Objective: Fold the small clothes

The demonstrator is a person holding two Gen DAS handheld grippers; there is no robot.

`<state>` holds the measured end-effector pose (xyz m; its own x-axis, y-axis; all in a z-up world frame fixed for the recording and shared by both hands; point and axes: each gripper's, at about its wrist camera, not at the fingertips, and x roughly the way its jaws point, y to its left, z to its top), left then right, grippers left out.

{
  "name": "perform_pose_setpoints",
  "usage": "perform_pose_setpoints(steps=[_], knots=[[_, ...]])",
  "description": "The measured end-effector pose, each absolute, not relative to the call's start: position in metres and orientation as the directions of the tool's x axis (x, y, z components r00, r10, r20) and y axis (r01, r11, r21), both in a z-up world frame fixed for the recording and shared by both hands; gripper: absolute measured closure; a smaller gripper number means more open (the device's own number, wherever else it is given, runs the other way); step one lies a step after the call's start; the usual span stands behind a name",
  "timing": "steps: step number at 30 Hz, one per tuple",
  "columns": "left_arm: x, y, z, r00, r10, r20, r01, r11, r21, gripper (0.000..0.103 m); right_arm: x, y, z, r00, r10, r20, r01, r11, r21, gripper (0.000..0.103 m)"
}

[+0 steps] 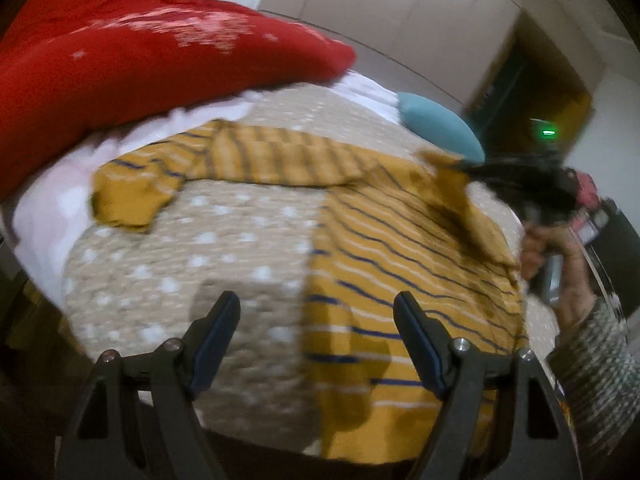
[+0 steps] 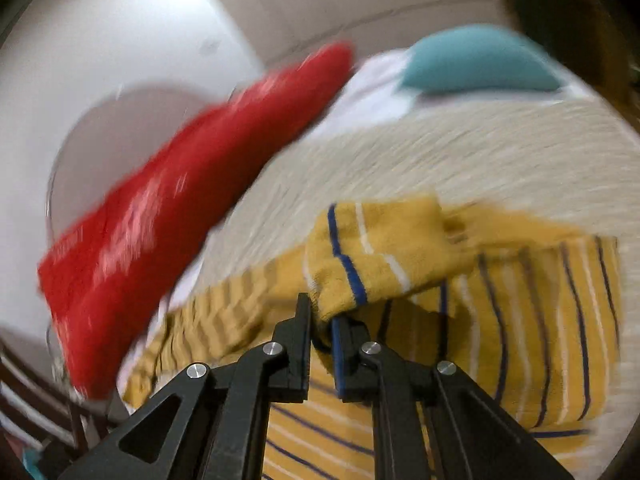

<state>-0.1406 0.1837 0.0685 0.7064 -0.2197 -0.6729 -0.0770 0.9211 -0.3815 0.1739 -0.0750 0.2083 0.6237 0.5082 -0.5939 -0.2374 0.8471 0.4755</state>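
Here, your right gripper (image 2: 320,316) was clamped nearly closed on a bunched edge of the mustard striped garment (image 2: 520,320), lifting that fold just ahead of its fingers. Your left gripper (image 1: 316,320) hung wide apart and held nothing, the garment's body lying below and to the right of its fingertips on the dotted beige blanket (image 1: 200,240). Beyond both lay a red cloth (image 1: 120,60) and a teal cushion (image 1: 436,120).
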Motion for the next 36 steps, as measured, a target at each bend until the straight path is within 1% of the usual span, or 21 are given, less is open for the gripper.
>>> perform_pose_setpoints(steps=[1, 2, 4, 5, 6, 10, 12, 14, 16, 19, 21, 23, 24, 26, 29, 30, 31, 32, 33, 34, 36], knots=[[-0.142, 0.190, 0.067, 0.707, -0.212, -0.675, -0.090, 0.919, -0.383, 0.025, 0.183, -0.044, 0.194, 0.590, 0.514, -0.623, -0.268, 0.853, 0.448, 0.093], [-0.143, 0.198, 0.065, 0.708, -0.204, -0.676, -0.103, 0.917, -0.386, 0.025, 0.187, -0.022, 0.181, 0.550, 0.525, -0.649, -0.299, 0.850, 0.434, 0.089], [-0.148, 0.210, 0.062, 0.713, -0.190, -0.675, -0.127, 0.912, -0.390, 0.024, 0.196, 0.016, 0.153, 0.466, 0.526, -0.711, -0.331, 0.849, 0.412, 0.086], [-0.150, 0.216, 0.060, 0.715, -0.184, -0.674, -0.136, 0.910, -0.392, 0.024, 0.201, 0.027, 0.141, 0.449, 0.516, -0.730, -0.333, 0.854, 0.399, 0.081], [-0.152, 0.221, 0.058, 0.717, -0.181, -0.674, -0.145, 0.906, -0.397, 0.023, 0.203, 0.034, 0.134, 0.437, 0.515, -0.737, -0.338, 0.854, 0.396, 0.079], [-0.153, 0.234, 0.052, 0.715, -0.176, -0.677, -0.174, 0.892, -0.416, 0.022, 0.181, 0.034, 0.145, 0.375, 0.632, -0.678, -0.405, 0.770, 0.493, 0.076], [-0.152, 0.237, 0.050, 0.715, -0.186, -0.674, -0.175, 0.886, -0.430, 0.022, 0.172, 0.038, 0.153, 0.381, 0.653, -0.655, -0.427, 0.752, 0.502, 0.069], [-0.151, 0.235, 0.050, 0.717, -0.191, -0.670, -0.168, 0.886, -0.433, 0.022, 0.154, 0.019, 0.167, 0.405, 0.654, -0.639, -0.432, 0.753, 0.497, 0.057], [-0.150, 0.229, 0.050, 0.716, -0.202, -0.669, -0.155, 0.887, -0.434, 0.022, 0.130, -0.016, 0.178, 0.460, 0.624, -0.632, -0.419, 0.780, 0.465, 0.049], [-0.148, 0.220, 0.048, 0.703, -0.226, -0.674, -0.131, 0.890, -0.436, 0.021, 0.097, -0.073, 0.185, 0.565, 0.518, -0.642, -0.337, 0.855, 0.393, 0.039], [-0.143, 0.211, 0.043, 0.686, -0.251, -0.683, -0.110, 0.892, -0.439, 0.021, 0.073, -0.116, 0.182, 0.623, 0.410, -0.666, -0.238, 0.911, 0.338, 0.038], [-0.138, 0.199, 0.038, 0.665, -0.278, -0.693, -0.087, 0.893, -0.441, 0.021, 0.045, -0.170, 0.170, 0.657, 0.266, -0.705, -0.086, 0.956, 0.280, 0.032], [-0.134, 0.192, 0.035, 0.651, -0.297, -0.699, -0.072, 0.892, -0.445, 0.021, 0.038, -0.184, 0.165, 0.657, 0.233, -0.717, -0.045, 0.961, 0.271, 0.032], [-0.128, 0.177, 0.030, 0.629, -0.326, -0.706, -0.042, 0.892, -0.450, 0.021, 0.021, -0.214, 0.147, 0.639, 0.205, -0.741, 0.038, 0.954, 0.297, 0.031], [-0.118, 0.152, 0.025, 0.607, -0.336, -0.721, -0.004, 0.905, -0.425, 0.021, 0.004, -0.241, 0.113, 0.605, 0.255, -0.754, 0.101, 0.915, 0.390, 0.031], [-0.114, 0.144, 0.023, 0.600, -0.323, -0.732, -0.003, 0.914, -0.406, 0.022, 0.002, -0.236, 0.106, 0.603, 0.282, -0.746, 0.090, 0.905, 0.415, 0.031], [-0.112, 0.138, 0.022, 0.593, -0.308, -0.744, -0.009, 0.921, -0.389, 0.040, -0.004, -0.234, 0.102, 0.621, 0.299, -0.724, 0.065, 0.901, 0.429, 0.038], [-0.109, 0.133, 0.020, 0.582, -0.282, -0.763, -0.023, 0.932, -0.361, 0.058, -0.011, -0.237, 0.102, 0.632, 0.311, -0.710, 0.041, 0.901, 0.432, 0.070], [-0.106, 0.128, 0.019, 0.561, -0.249, -0.789, -0.035, 0.946, -0.323, 0.094, -0.012, -0.233, 0.101, 0.628, 0.362, -0.689, 0.003, 0.884, 0.467, 0.089], [-0.104, 0.126, 0.020, 0.547, -0.249, -0.799, -0.038, 0.946, -0.322, 0.094, -0.012, -0.234, 0.099, 0.606, 0.462, -0.647, -0.038, 0.830, 0.557, 0.091], [-0.107, 0.128, 0.028, 0.551, -0.258, -0.793, -0.053, 0.938, -0.342, 0.094, -0.015, -0.236, 0.101, 0.614, 0.480, -0.626, -0.051, 0.816, 0.575, 0.092]])
